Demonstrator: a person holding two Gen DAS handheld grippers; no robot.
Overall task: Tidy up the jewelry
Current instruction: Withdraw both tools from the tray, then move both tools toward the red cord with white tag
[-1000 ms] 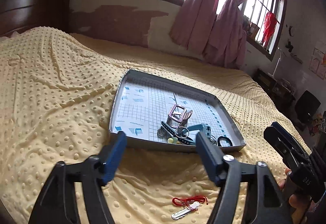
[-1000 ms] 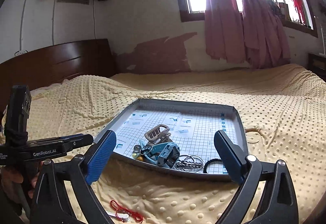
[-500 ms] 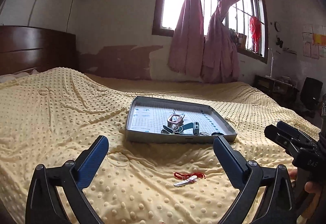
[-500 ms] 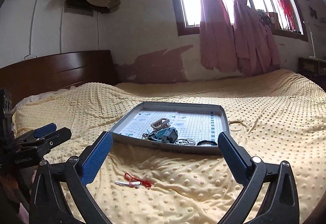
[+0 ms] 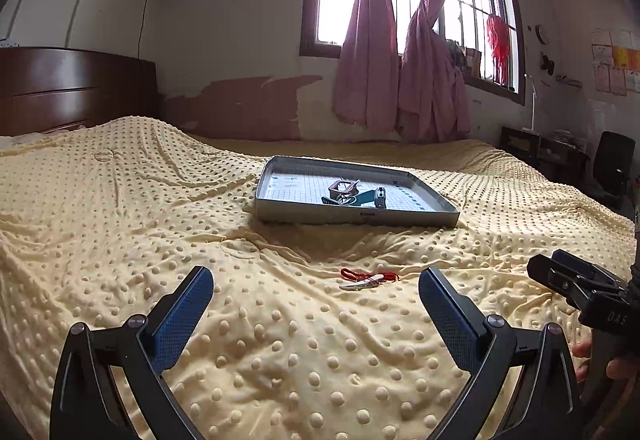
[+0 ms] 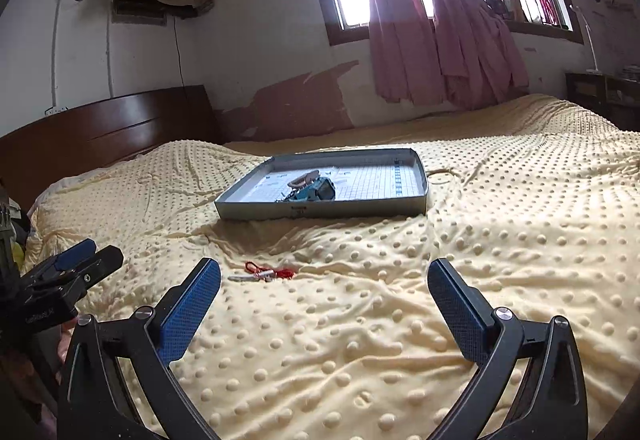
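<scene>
A grey metal tray (image 5: 412,217) (image 6: 260,212) sits on the yellow dotted bedspread and holds a small heap of jewelry (image 5: 352,194) (image 6: 310,190): a buckle, rings, a teal piece. A silver pendant on a red cord (image 5: 368,279) (image 6: 264,273) lies on the bedspread in front of the tray. My left gripper (image 5: 316,302) is open and empty, well short of the pendant. My right gripper (image 6: 324,298) is open and empty, with the pendant ahead to its left. Each gripper shows at the edge of the other's view.
The yellow bedspread (image 5: 120,220) is rumpled and covers the whole bed. A dark wooden headboard (image 5: 72,88) stands at the left. Pink curtains (image 5: 396,72) hang at the window behind. A dark chair (image 5: 612,164) and low furniture are at the far right.
Both grippers have pulled back from the tray and lowered. The tray now looks smaller and farther off, and the pendant lies between the grippers and the tray. Both jaws stayed open.
</scene>
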